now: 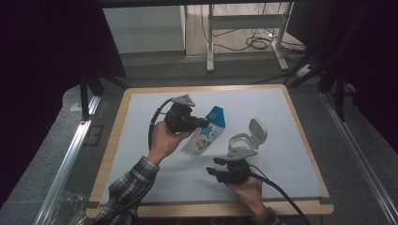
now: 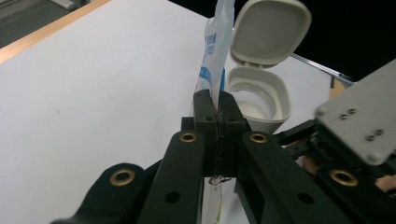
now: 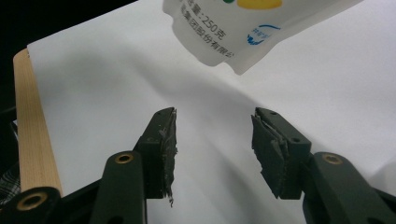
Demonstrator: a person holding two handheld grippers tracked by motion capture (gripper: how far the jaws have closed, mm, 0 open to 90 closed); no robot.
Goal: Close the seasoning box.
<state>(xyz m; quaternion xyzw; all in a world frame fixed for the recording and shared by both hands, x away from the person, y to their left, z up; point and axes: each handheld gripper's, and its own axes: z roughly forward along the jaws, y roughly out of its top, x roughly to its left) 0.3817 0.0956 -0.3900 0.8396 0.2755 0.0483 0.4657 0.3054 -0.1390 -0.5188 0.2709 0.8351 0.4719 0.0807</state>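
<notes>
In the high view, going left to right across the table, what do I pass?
left gripper → pouch, clamped in its jaws → right gripper → open-lidded white container.

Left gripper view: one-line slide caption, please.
Left gripper pinches a blue-and-white pouch before an open flip-lid container.
</notes>
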